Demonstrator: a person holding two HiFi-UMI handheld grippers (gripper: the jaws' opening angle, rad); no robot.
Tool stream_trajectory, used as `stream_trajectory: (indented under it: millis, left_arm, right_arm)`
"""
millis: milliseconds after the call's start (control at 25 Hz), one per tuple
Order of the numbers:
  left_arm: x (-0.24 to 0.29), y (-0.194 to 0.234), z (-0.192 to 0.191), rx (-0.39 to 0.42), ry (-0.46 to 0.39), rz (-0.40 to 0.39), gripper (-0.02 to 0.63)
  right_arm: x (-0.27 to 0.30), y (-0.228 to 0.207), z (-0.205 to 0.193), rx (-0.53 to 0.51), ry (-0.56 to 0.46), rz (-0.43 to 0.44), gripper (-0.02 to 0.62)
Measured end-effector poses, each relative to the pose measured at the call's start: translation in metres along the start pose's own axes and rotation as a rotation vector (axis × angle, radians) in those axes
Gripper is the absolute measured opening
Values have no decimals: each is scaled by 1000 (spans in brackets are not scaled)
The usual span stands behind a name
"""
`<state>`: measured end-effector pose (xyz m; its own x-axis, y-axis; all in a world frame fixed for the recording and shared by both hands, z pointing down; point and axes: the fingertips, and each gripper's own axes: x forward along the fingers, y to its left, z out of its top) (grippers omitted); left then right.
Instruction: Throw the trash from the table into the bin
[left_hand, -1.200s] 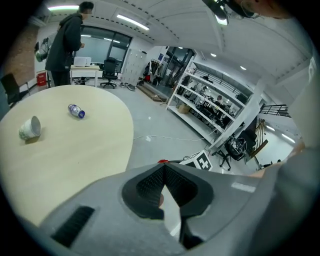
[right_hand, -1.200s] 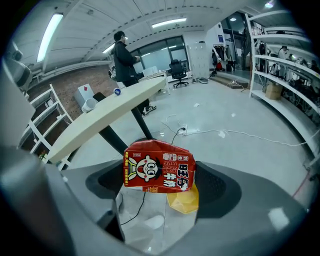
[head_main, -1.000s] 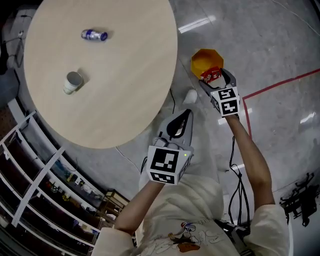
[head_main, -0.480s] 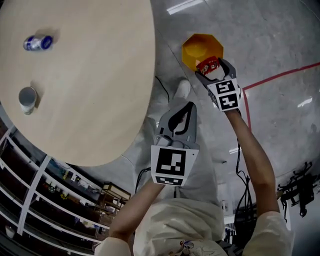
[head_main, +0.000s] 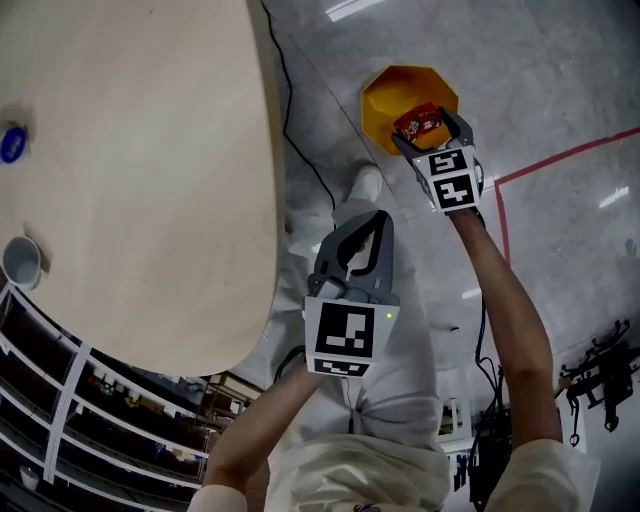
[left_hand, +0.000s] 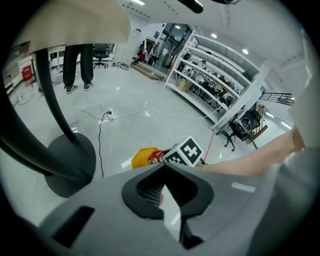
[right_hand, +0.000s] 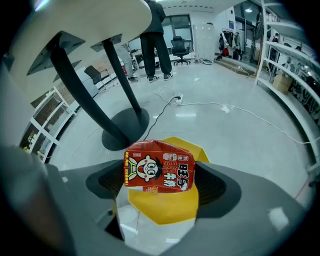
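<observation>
Closest to the person's body, the left gripper (head_main: 375, 222) hangs over the floor, well short of the yellow bin (head_main: 390, 95), with its jaws together and nothing between them. Further out, the right gripper (head_main: 425, 128) is clamped on a red drink carton (head_main: 418, 120) and holds it directly above the open bin, not touching it. On the counter (head_main: 150, 150), well apart from the bin, lie a cup (head_main: 20, 262) and a small bottle (head_main: 10, 143).
</observation>
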<state>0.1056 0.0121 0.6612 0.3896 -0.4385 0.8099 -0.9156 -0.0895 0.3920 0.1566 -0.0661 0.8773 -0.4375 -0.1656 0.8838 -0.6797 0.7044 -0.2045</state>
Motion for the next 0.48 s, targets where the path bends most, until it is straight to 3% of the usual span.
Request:
stream_trajectory:
  millis: [480]
  left_arm:
    - [37, 33, -23, 26, 0, 18, 3]
  right_arm:
    - [66, -18, -32, -44, 75, -39, 443]
